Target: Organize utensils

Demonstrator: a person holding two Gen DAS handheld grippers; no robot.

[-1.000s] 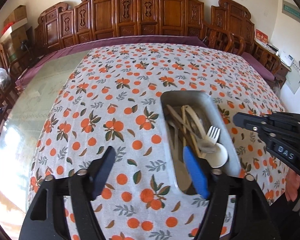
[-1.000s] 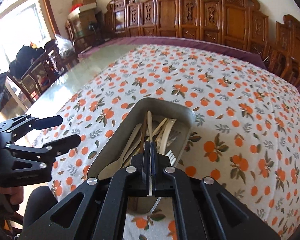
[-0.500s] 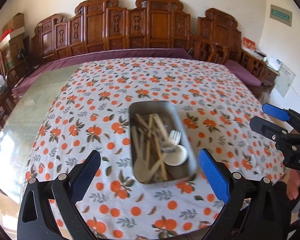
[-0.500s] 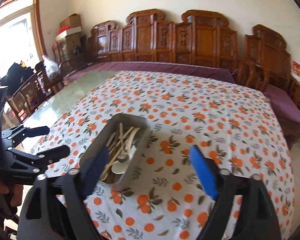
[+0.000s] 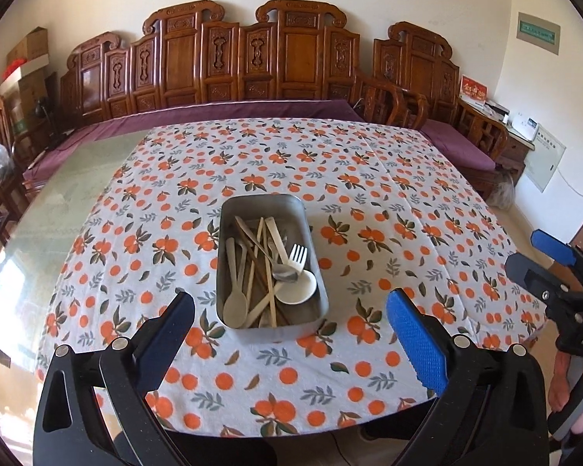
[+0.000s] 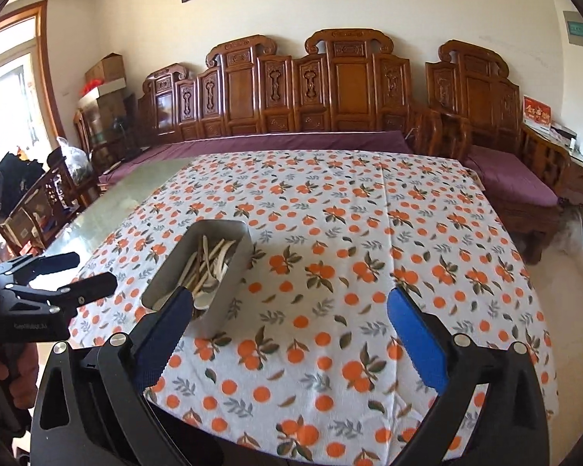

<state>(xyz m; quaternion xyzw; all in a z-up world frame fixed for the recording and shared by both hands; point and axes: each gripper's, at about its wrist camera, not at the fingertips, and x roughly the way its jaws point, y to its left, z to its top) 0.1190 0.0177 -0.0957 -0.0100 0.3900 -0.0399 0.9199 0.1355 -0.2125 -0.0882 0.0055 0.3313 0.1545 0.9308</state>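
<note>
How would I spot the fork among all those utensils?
Find the table's orange-patterned cloth, then the grey metal tray on it. The white fork lies on the tray's right side, just above a round white spoon. It alone has tines; everything around it is spoons or plain sticks.

A white tablecloth printed with orange fruit and grey-green leaves carries a dull grey metal tray. Pale cream utensils fill it; purple cushions line the reddish-brown carved bench.

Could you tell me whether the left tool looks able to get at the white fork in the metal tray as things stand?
Probably yes: the left tool is open and empty, and the fork lies uncovered atop the tray.
</note>
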